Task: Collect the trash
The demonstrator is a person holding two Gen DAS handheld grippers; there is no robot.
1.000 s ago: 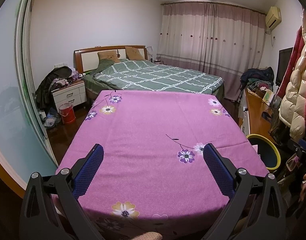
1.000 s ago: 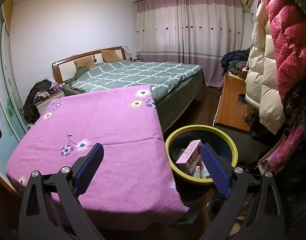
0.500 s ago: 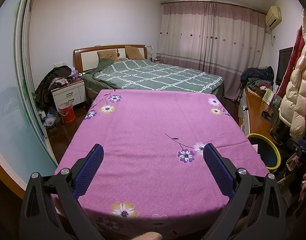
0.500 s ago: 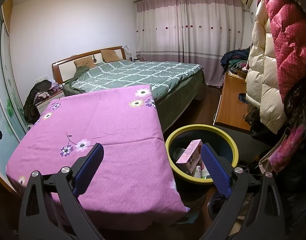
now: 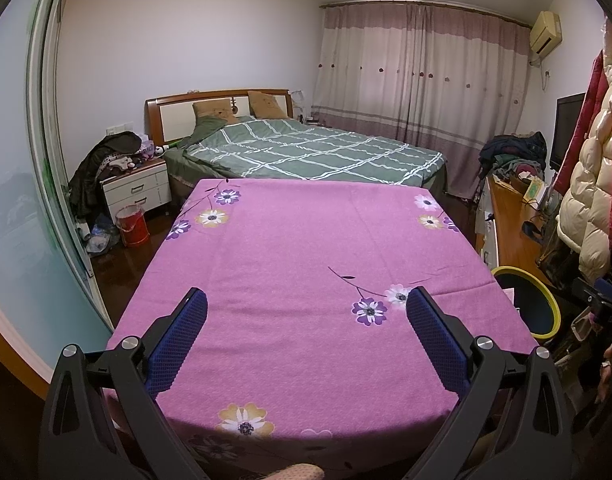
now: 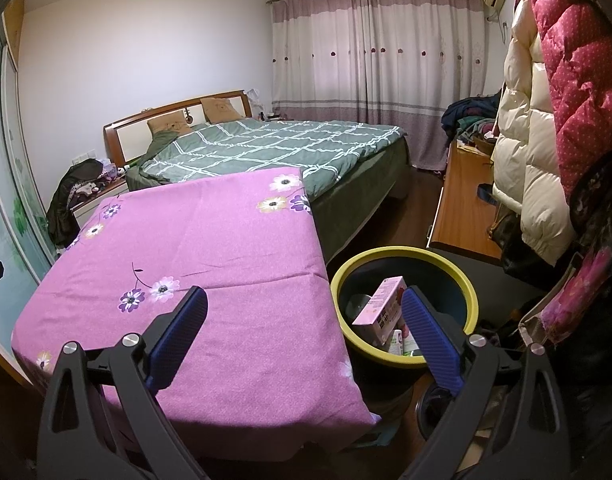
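Note:
A dark bin with a yellow rim (image 6: 470, 292) stands on the floor right of the table; a pink box (image 6: 380, 306) and other packaging lie inside it. The bin also shows at the right edge of the left wrist view (image 5: 556, 312). The table is covered with a purple flowered cloth (image 5: 306, 264); I see no trash on it. My left gripper (image 5: 306, 304) is open and empty above the table's near edge. My right gripper (image 6: 304, 304) is open and empty, held over the table's right edge and the bin.
A bed with a green checked cover (image 5: 318, 152) stands behind the table. A white nightstand (image 5: 136, 190) and a red bucket (image 5: 133, 226) are at far left. A wooden desk (image 6: 462, 204) and hanging coats (image 6: 546, 112) are on the right.

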